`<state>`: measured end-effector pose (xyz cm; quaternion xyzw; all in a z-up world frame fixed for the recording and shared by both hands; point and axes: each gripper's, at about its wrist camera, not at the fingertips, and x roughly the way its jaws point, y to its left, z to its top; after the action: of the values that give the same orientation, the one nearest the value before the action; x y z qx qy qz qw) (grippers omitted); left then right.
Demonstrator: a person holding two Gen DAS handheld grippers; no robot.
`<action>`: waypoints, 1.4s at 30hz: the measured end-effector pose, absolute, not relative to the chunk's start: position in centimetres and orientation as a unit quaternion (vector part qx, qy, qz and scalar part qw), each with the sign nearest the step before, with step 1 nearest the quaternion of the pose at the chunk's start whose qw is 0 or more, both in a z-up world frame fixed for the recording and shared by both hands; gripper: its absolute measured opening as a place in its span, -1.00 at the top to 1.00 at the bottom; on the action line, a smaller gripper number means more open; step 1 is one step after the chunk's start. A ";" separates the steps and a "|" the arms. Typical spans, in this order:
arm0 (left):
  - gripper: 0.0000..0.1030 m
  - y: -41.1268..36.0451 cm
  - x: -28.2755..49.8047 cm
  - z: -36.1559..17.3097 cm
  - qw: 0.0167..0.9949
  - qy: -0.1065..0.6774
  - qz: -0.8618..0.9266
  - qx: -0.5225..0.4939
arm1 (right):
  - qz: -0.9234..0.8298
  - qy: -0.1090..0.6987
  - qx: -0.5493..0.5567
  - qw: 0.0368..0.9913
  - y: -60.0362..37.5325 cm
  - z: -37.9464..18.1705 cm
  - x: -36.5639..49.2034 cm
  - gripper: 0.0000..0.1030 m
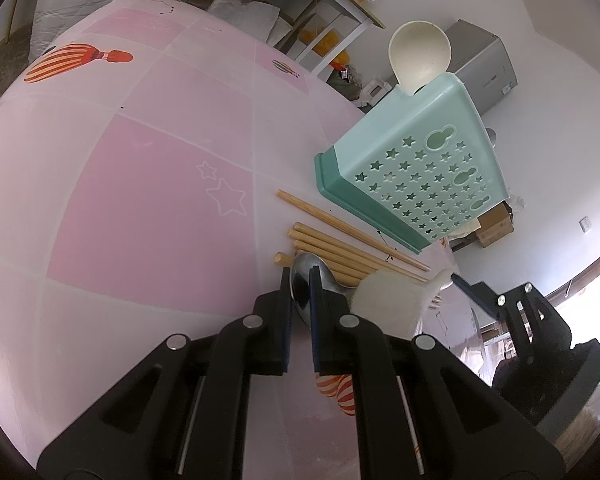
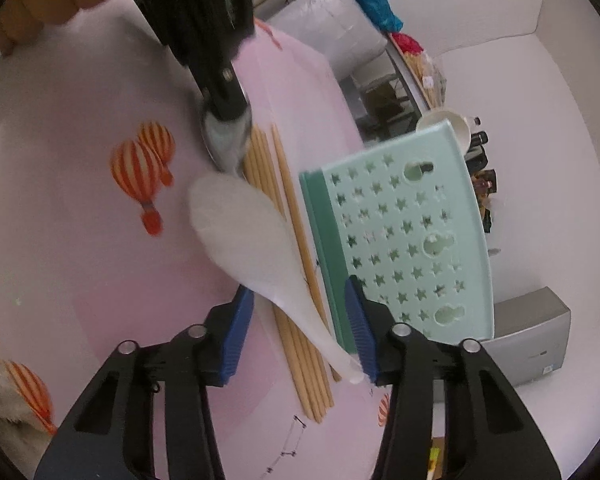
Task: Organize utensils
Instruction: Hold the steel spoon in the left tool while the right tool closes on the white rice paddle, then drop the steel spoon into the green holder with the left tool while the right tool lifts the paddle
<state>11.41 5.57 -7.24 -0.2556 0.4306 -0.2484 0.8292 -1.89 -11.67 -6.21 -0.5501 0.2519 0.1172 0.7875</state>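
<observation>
The left hand-held gripper (image 1: 300, 280) is clenched on a metal spoon (image 1: 306, 284) lying by the chopsticks (image 1: 340, 248) near the bench's edge. The right hand-held gripper (image 2: 300, 328) straddles a white rice paddle's (image 2: 252, 232) handle, not yet gripping. Next it likely must grip, then lift toward the teal caddy (image 2: 400, 240).

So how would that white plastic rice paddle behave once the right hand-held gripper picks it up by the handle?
The white rice paddle looks thin, translucent plastic, so probably light and fairly stiff. Its smooth, tapering handle could slip or pivot between the pads of the right hand-held gripper, since the broad blade sits far from the grip. Lifting it may nudge the chopsticks beneath.
</observation>
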 end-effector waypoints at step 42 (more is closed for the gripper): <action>0.98 5.2 8.6 -0.7 0.891 0.345 -0.236 -0.179 | -0.089 0.161 -0.203 0.962 -17.1 2.8 -0.5 0.95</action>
<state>8.58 5.19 -0.66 -0.1792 0.3449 -0.2365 0.8905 -0.49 -17.07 2.84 -0.2031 0.1609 -0.0887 0.9618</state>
